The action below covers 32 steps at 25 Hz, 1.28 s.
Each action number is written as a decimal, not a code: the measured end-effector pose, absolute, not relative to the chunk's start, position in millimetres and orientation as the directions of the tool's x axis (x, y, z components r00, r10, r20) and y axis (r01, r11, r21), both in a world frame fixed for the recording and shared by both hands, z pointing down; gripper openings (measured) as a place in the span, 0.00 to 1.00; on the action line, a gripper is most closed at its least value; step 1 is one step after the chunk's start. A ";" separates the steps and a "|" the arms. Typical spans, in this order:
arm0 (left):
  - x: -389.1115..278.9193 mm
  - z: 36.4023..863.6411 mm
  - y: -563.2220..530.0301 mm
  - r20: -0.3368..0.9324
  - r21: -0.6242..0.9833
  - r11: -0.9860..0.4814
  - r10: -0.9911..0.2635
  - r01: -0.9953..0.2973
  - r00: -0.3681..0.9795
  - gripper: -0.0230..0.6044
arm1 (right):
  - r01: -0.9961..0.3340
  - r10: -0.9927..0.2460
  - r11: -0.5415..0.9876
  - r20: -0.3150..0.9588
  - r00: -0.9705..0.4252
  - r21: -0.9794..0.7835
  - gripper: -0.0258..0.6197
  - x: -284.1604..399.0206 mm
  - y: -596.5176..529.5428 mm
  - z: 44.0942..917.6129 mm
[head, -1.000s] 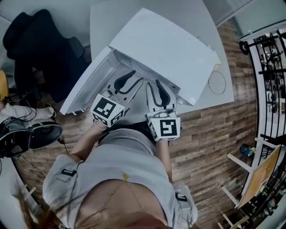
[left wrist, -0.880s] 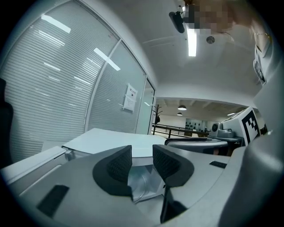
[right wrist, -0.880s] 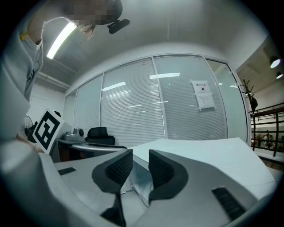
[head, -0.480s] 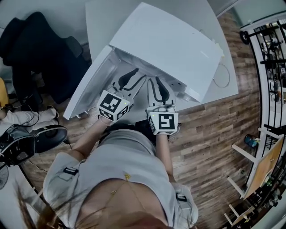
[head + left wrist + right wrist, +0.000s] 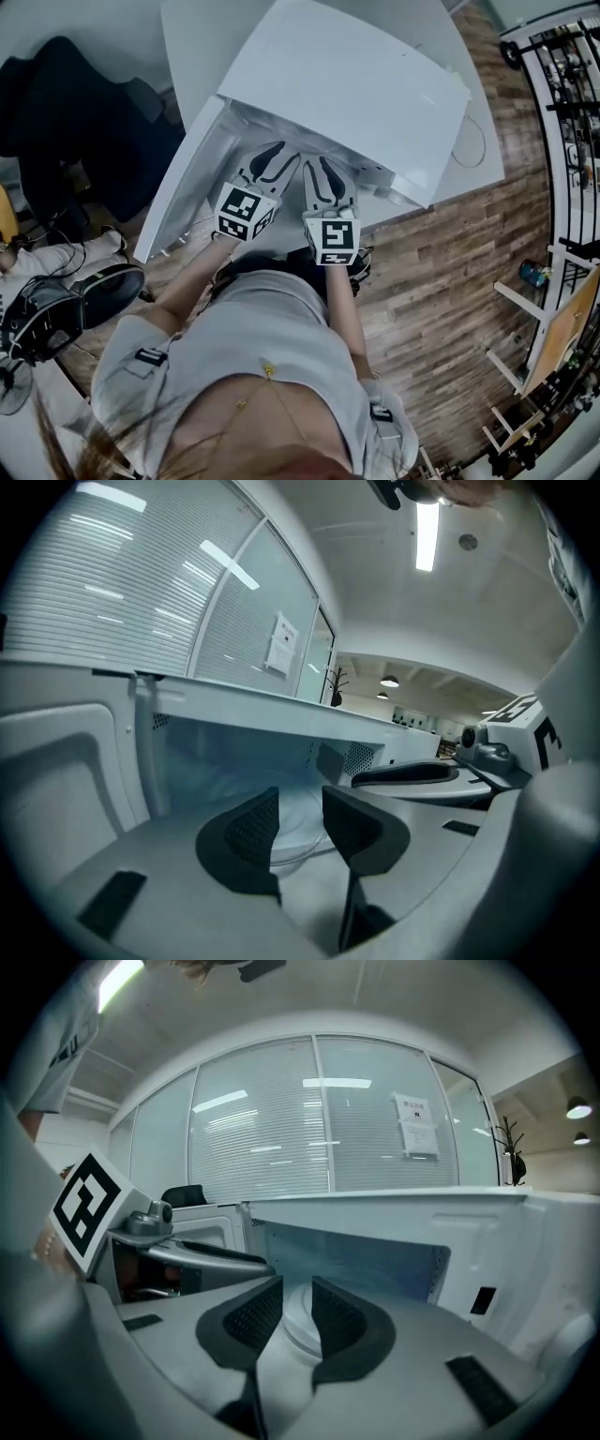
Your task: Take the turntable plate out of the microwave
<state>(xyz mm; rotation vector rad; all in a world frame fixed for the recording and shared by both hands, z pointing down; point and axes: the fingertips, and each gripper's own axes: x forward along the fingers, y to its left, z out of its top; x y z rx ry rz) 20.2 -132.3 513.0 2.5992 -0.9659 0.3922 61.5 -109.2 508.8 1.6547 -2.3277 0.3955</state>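
The white microwave point(image 5: 356, 84) stands on the table with its door point(image 5: 187, 178) swung open to the left. Inside it lies the glass turntable plate point(image 5: 298, 810), flat on the cavity floor, also seen in the right gripper view as the plate point(image 5: 298, 1324). My left gripper point(image 5: 272, 161) and right gripper point(image 5: 328, 178) sit side by side at the cavity mouth, pointing in. The left gripper point(image 5: 300, 832) is open, the plate beyond its tips. The right gripper point(image 5: 295, 1321) has a narrow gap; its jaws have just been opening, and nothing is pinched between them.
A dark chair with clothing point(image 5: 66, 112) stands left of the table point(image 5: 197, 37). A thin cable loop point(image 5: 469, 145) lies right of the microwave. A black rounded object point(image 5: 103, 286) rests on the wooden floor at left. Metal shelving point(image 5: 572, 112) lines the right side.
Both grippers have come down and closer to the microwave opening, their tips now at the cavity mouth. The microwave and its door have not moved.
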 end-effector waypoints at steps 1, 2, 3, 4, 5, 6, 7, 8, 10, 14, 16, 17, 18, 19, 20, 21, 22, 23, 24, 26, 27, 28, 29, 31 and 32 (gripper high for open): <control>19.8 518.9 -132.0 0.379 0.219 -0.710 -0.571 -0.669 0.729 0.27 | -0.948 -0.873 0.309 0.372 -0.314 -0.074 0.20 61.7 -109.4 514.3; 19.4 524.6 -131.7 0.389 0.221 -0.708 -0.566 -0.671 0.726 0.27 | -0.949 -0.870 0.306 0.383 -0.311 -0.077 0.20 61.4 -109.3 519.7; 19.0 530.1 -131.6 0.399 0.222 -0.706 -0.563 -0.672 0.724 0.27 | -0.949 -0.866 0.305 0.392 -0.311 -0.078 0.20 61.0 -109.4 525.0; 18.8 535.0 -131.5 0.409 0.222 -0.706 -0.560 -0.673 0.721 0.27 | -0.949 -0.862 0.305 0.402 -0.310 -0.077 0.20 60.7 -109.6 530.0; 18.8 539.4 -131.7 0.417 0.221 -0.705 -0.556 -0.674 0.719 0.27 | -0.949 -0.857 0.306 0.412 -0.309 -0.076 0.20 60.5 -110.1 534.7; 19.0 543.3 -132.2 0.424 0.222 -0.704 -0.553 -0.675 0.717 0.27 | -0.949 -0.853 0.306 0.421 -0.309 -0.075 0.20 60.5 -110.8 538.9; 19.1 546.8 -133.0 0.432 0.226 -0.701 -0.551 -0.677 0.714 0.27 | -0.949 -0.849 0.307 0.428 -0.310 -0.076 0.20 60.4 -111.8 542.6; 19.0 550.2 -134.1 0.439 0.232 -0.696 -0.548 -0.680 0.712 0.27 | -0.948 -0.846 0.308 0.433 -0.312 -0.082 0.20 60.2 -113.1 545.8; 17.8 557.1 -136.8 0.453 0.259 -0.677 -0.545 -0.689 0.705 0.27 | -0.948 -0.839 0.294 0.443 -0.316 -0.119 0.20 61.2 -115.6 552.2; 12.8 576.2 -144.1 0.476 0.383 -0.586 -0.537 -0.714 0.696 0.27 | -0.939 -0.825 0.215 0.465 -0.321 -0.267 0.21 68.1 -119.4 572.8; 10.2 587.4 -148.2 0.493 0.407 -0.551 -0.539 -0.729 0.683 0.27 | -0.923 -0.813 0.169 0.480 -0.329 -0.347 0.22 70.8 -120.2 585.9; 8.9 593.6 -149.6 0.506 0.410 -0.537 -0.538 -0.737 0.674 0.27 | -0.915 -0.809 0.145 0.488 -0.328 -0.376 0.23 72.3 -119.9 592.2; 7.7 600.0 -150.7 0.521 0.417 -0.520 -0.536 -0.745 0.665 0.28 | -0.910 -0.805 0.120 0.498 -0.323 -0.396 0.23 74.1 -119.2 598.0; 6.5 606.1 -151.8 0.534 0.429 -0.498 -0.533 -0.754 0.656 0.30 | -0.906 -0.801 0.094 0.509 -0.315 -0.413 0.23 76.1 -118.4 603.6; 5.3 611.5 -153.2 0.544 0.442 -0.474 -0.533 -0.761 0.648 0.32 | -0.900 -0.798 0.066 0.519 -0.307 -0.432 0.24 78.2 -117.7 609.1; 4.1 616.5 -154.9 0.551 0.461 -0.446 -0.534 -0.767 0.641 0.32 | -0.889 -0.795 0.036 0.527 -0.302 -0.456 0.25 80.1 -117.2 614.5; 2.8 621.8 -156.9 0.556 0.488 -0.411 -0.534 -0.770 0.637 0.33 | -0.874 -0.791 0.003 0.533 -0.300 -0.486 0.27 81.8 -116.8 620.1; 1.8 627.5 -158.8 0.559 0.526 -0.366 -0.532 -0.768 0.636 0.34 | -0.854 -0.787 -0.029 0.539 -0.302 -0.520 0.27 83.1 -116.4 625.5; 0.9 633.1 -160.6 0.559 0.571 -0.313 -0.529 -0.759 0.639 0.35 | -0.831 -0.783 -0.059 0.543 -0.305 -0.553 0.29 83.9 -116.1 630.7; -0.5 641.8 -164.9 0.548 0.662 -0.199 -0.528 -0.722 0.649 0.38 | -0.785 -0.779 -0.108 0.543 -0.315 -0.610 0.32 84.4 -116.9 638.8; -1.2 644.6 -167.7 0.540 0.700 -0.147 -0.532 -0.699 0.652 0.38 | -0.759 -0.780 -0.130 0.539 -0.319 -0.637 0.32 84.7 -118.1 642.1; -1.5 646.7 -170.7 0.530 0.732 -0.100 -0.538 -0.674 0.656 0.38 | -0.729 -0.783 -0.154 0.532 -0.322 -0.667 0.33 85.4 -119.9 645.0; -0.9 648.7 -173.6 0.518 0.762 -0.058 -0.542 -0.645 0.661 0.38 | -0.694 -0.789 -0.178 0.523 -0.324 -0.698 0.33 86.6 -122.1 647.5; 2.2 652.4 -177.9 0.492 0.813 0.007 -0.544 -0.583 0.680 0.38 | -0.620 -0.799 -0.222 0.504 -0.326 -0.753 0.34 89.3 -126.6 651.8; 3.7 653.8 -179.6 0.483 0.828 0.027 -0.542 -0.560 0.688 0.38 | -0.587 -0.804 -0.237 0.496 -0.329 -0.774 0.34 90.1 -128.9 653.5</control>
